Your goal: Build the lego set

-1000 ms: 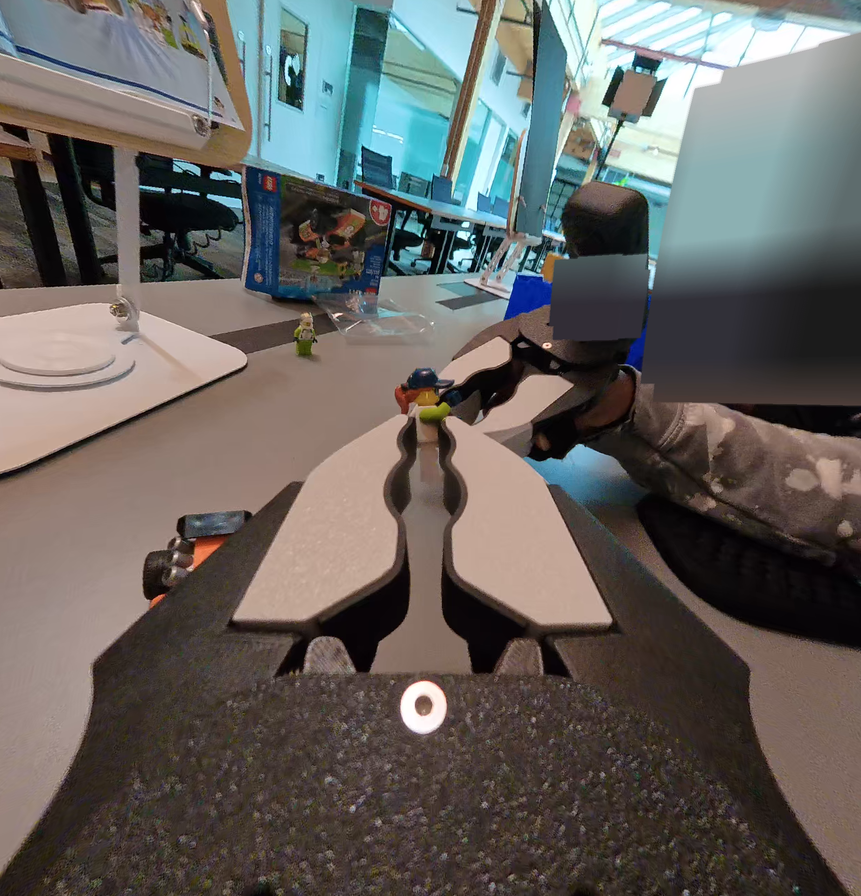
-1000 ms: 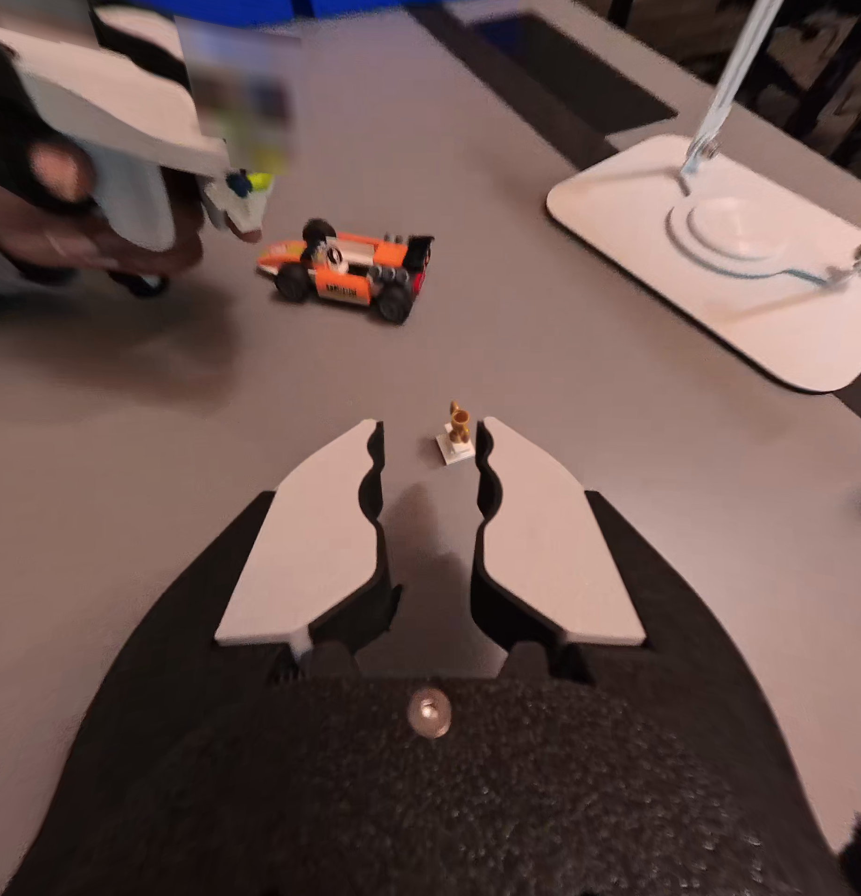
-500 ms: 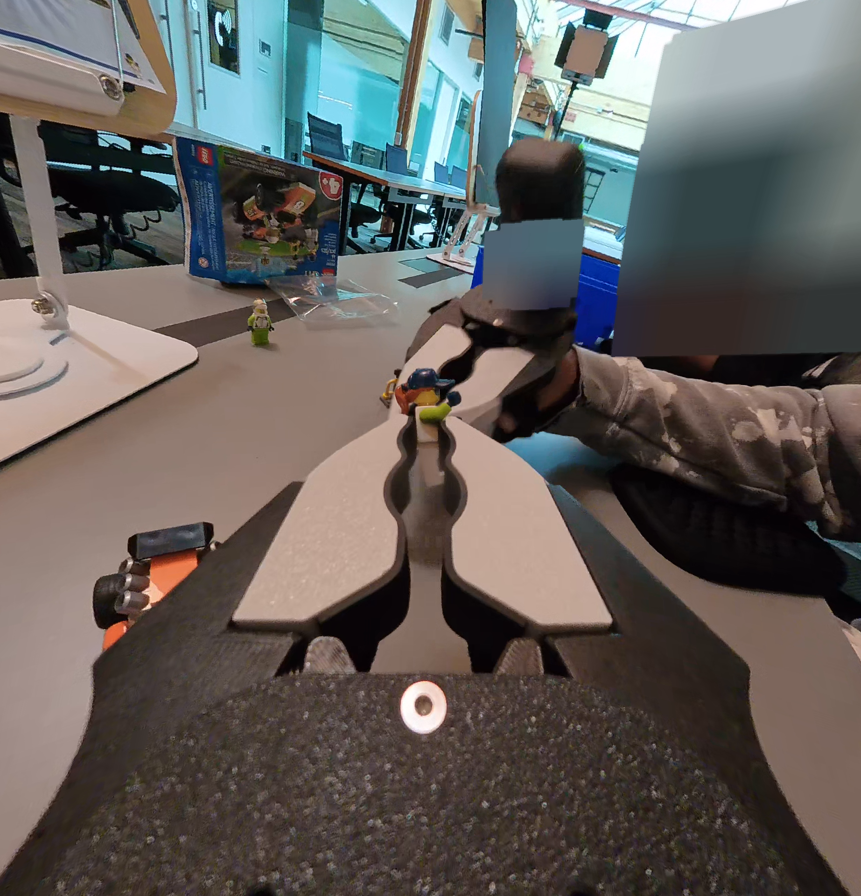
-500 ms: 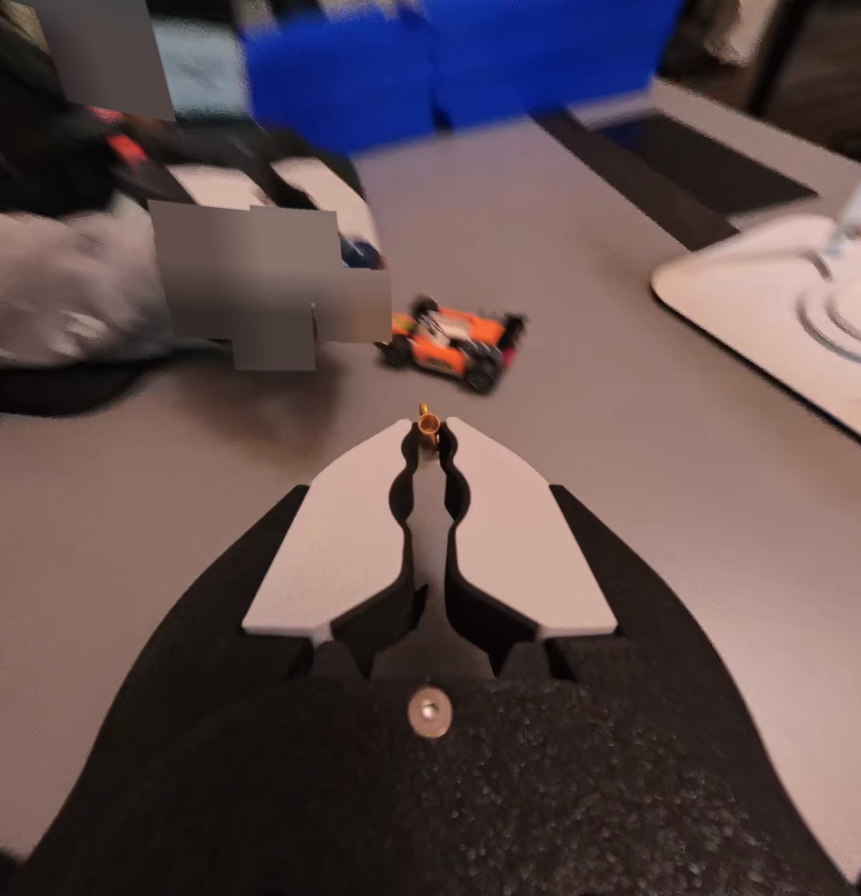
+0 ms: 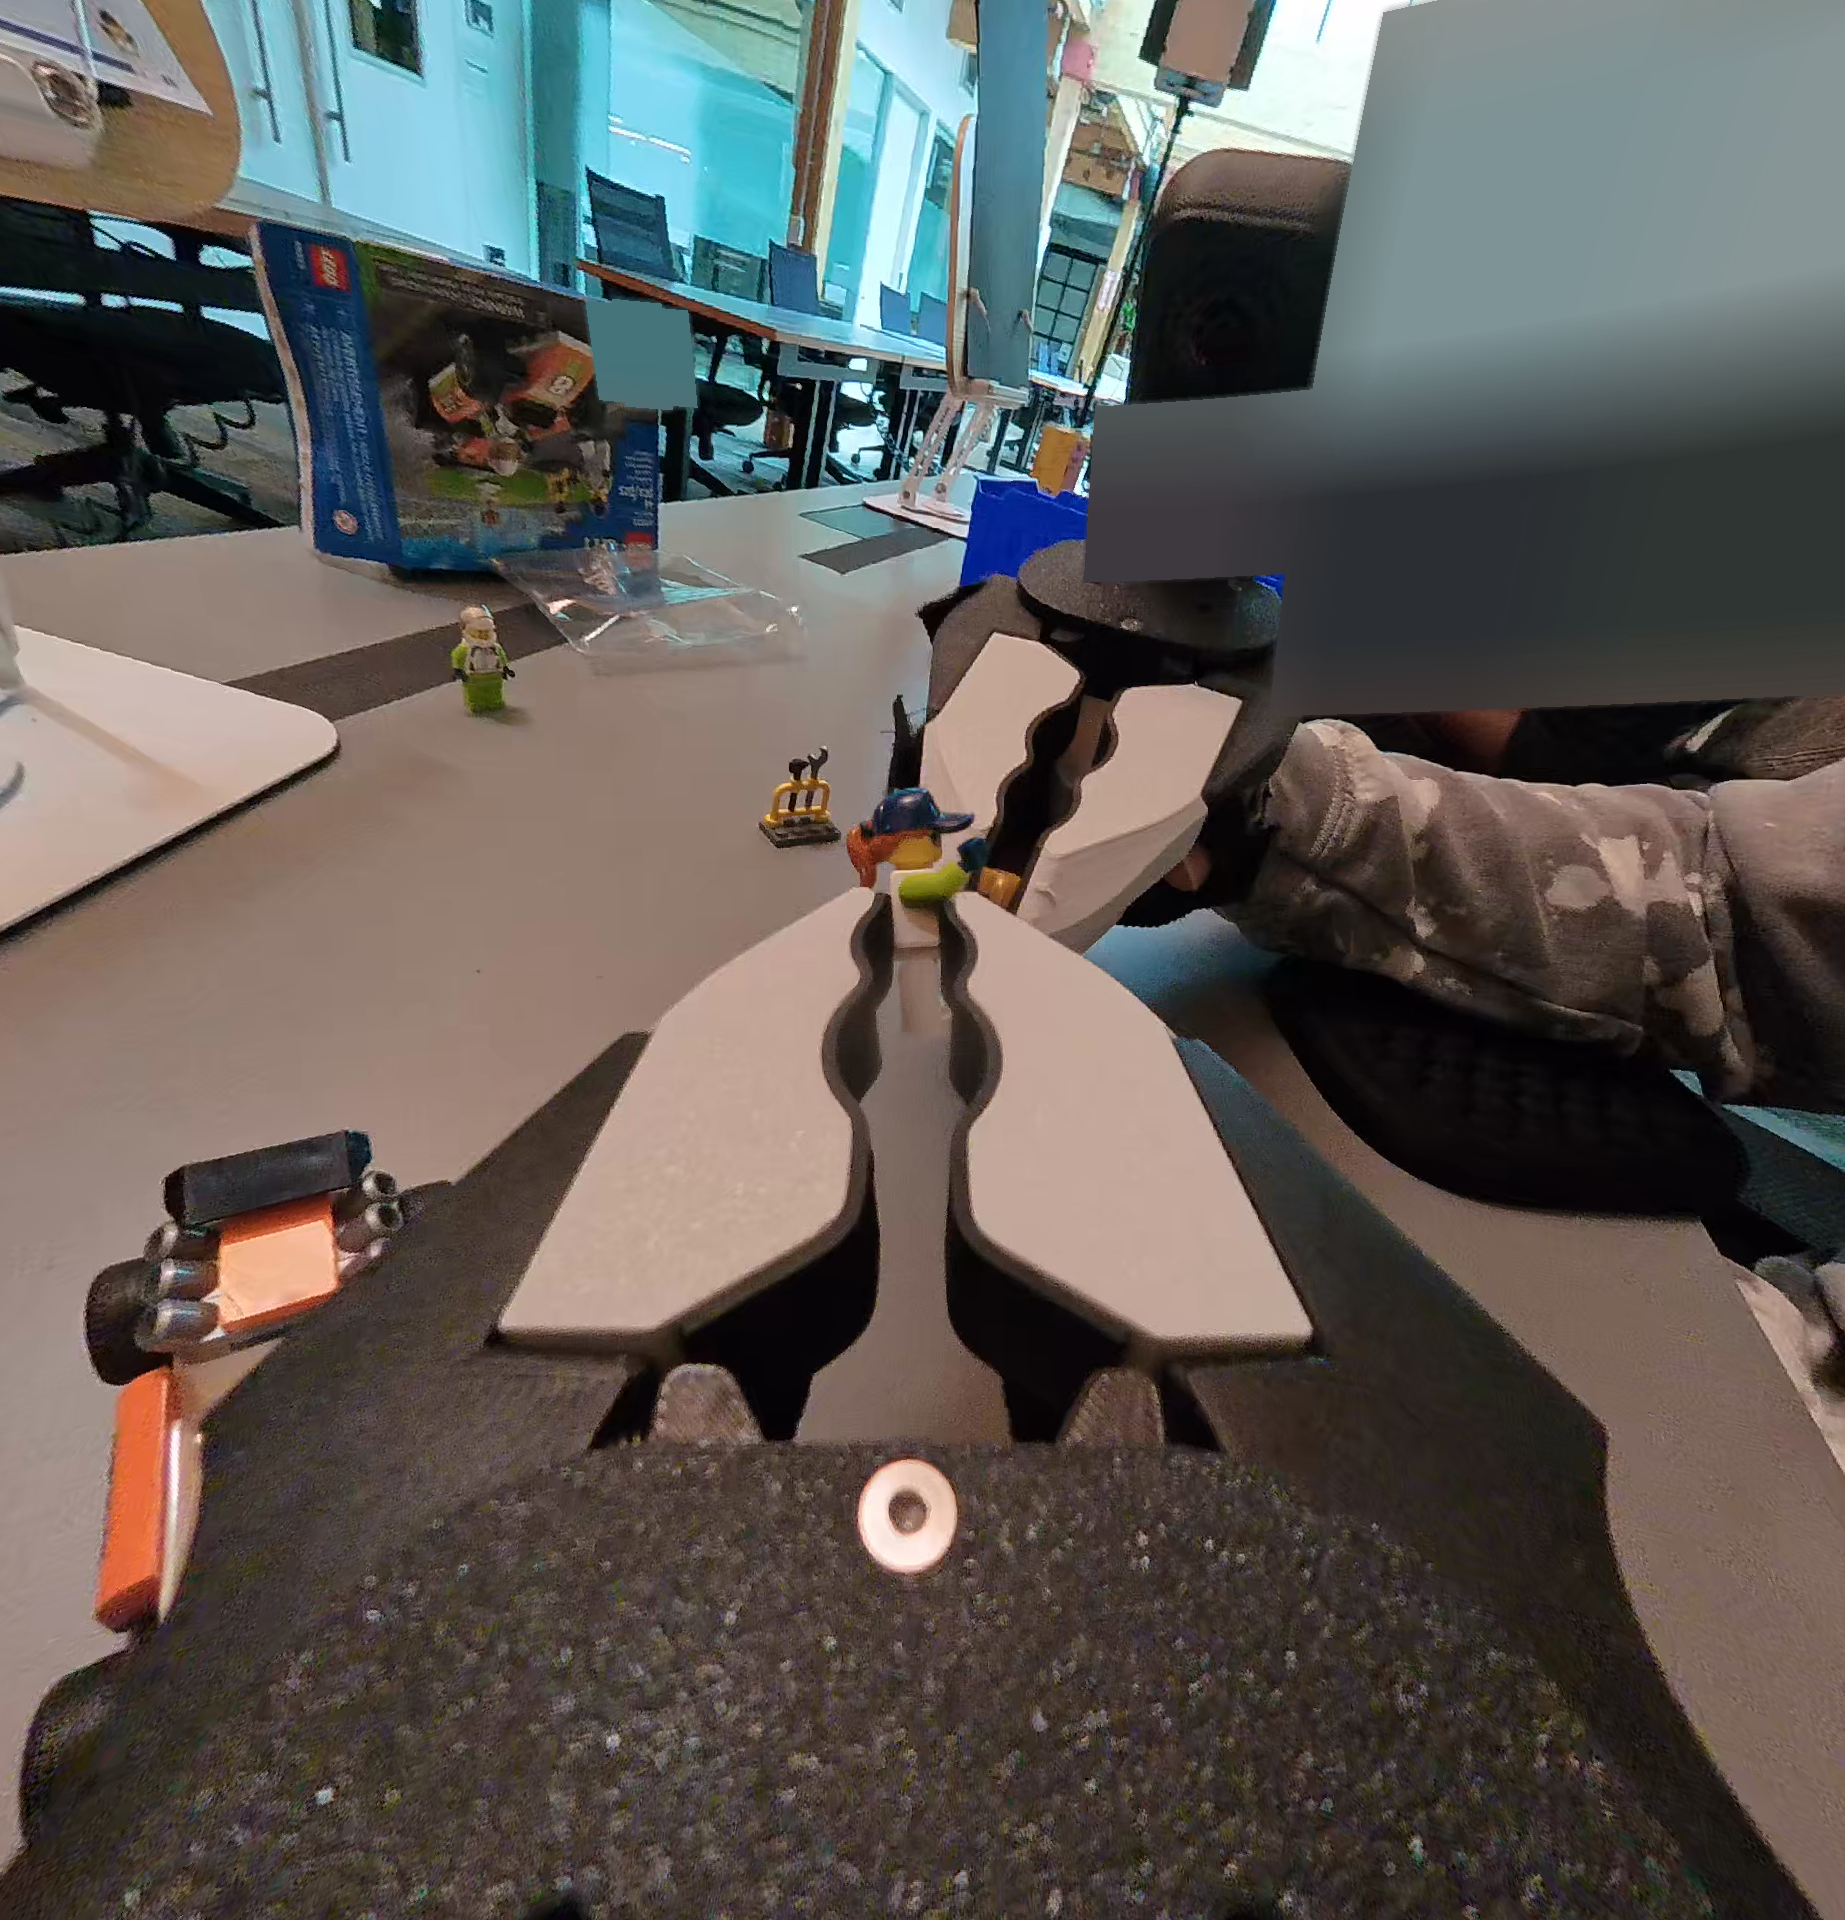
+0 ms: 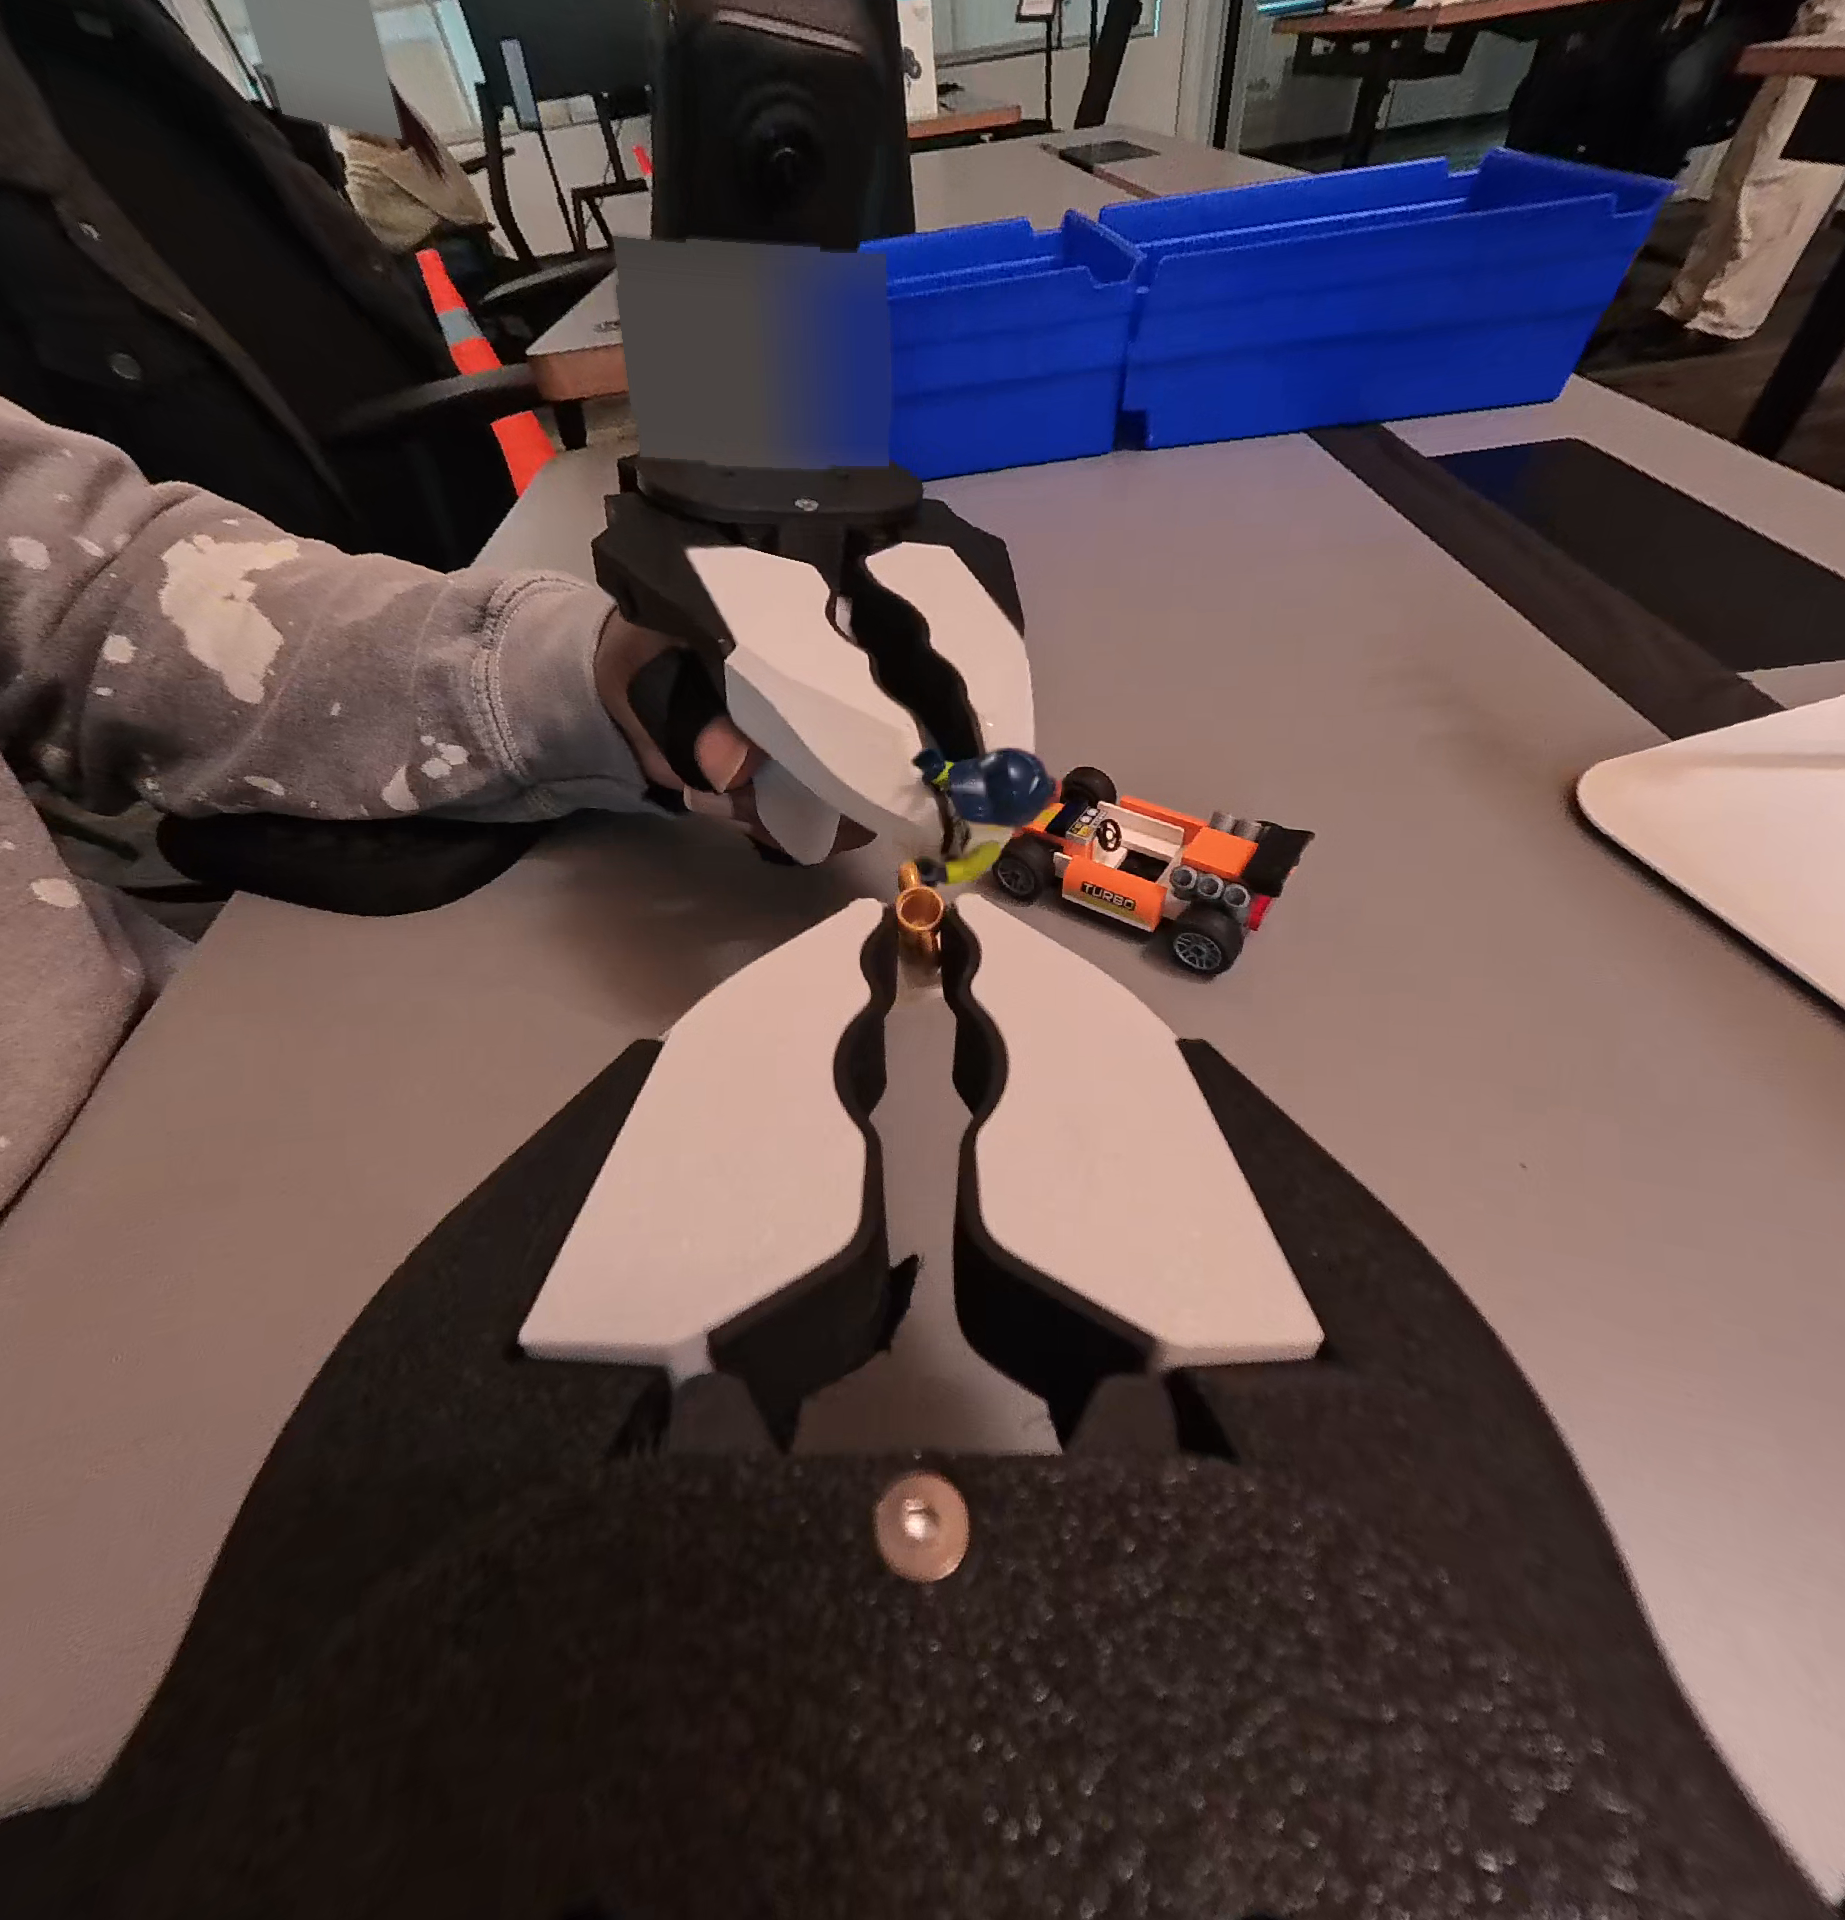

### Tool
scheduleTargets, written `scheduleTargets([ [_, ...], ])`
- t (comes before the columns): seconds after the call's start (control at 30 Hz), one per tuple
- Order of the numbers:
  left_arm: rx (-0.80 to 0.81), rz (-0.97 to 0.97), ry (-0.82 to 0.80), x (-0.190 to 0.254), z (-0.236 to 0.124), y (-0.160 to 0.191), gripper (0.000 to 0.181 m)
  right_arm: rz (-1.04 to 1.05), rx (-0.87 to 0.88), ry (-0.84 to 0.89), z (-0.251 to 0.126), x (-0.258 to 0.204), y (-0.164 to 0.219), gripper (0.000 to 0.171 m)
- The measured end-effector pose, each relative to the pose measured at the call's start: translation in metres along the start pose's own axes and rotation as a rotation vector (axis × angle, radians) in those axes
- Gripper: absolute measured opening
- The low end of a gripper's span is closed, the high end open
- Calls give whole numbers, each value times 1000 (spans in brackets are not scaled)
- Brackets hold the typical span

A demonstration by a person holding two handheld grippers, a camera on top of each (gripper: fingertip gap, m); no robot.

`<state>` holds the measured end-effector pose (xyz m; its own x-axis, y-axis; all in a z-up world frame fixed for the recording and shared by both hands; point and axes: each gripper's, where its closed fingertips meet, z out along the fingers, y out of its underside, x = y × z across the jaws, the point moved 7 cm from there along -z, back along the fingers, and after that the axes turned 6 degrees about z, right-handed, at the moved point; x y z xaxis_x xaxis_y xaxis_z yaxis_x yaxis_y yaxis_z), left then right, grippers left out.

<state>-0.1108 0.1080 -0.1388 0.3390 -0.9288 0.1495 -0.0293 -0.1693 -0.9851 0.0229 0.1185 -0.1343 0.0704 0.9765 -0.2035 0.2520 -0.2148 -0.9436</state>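
Observation:
My left gripper [image 5: 910, 912] is shut on the white legs of a minifigure [image 5: 913, 847] with a blue cap, orange hair and green arms. My right gripper [image 6: 919, 928] is shut on a small gold trophy [image 6: 918, 914]. The two grippers face each other tip to tip above the grey table [image 6: 1417, 1091]. The trophy sits right at the minifigure's hand [image 6: 954, 864]; I cannot tell if they are joined. In the left wrist view the right gripper [image 5: 1013, 891] and the trophy [image 5: 999, 885] show just right of the minifigure. An orange race car [image 6: 1146, 862] stands behind them.
A second minifigure [image 5: 479, 660], a yellow tool rack [image 5: 802, 802], a clear plastic bag [image 5: 658, 613] and the set's box [image 5: 461, 416] are farther back. A white lamp base [image 6: 1780, 831] lies to one side. Blue bins [image 6: 1261, 301] stand at the table's end. Left and right tips are no more than a few centimetres apart.
My right gripper was open around the trophy on the table, then shut on it, lifted it and brought it up to the minifigure. My left gripper kept its hold and shifted slightly.

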Motion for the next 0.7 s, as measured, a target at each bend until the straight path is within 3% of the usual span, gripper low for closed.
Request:
scheduleTargets([
  [0.33,-40,38,53,3,-3,0,9,20,-43,-26,4,-4,3,7],
  [0.63,-85,124,101,13,-4,-1,9,-11,-97,87,12,-2,7,7],
  [0.7,-92,206,36,19,1,-2,9,8,-69,44,8,-2,4,7],
])
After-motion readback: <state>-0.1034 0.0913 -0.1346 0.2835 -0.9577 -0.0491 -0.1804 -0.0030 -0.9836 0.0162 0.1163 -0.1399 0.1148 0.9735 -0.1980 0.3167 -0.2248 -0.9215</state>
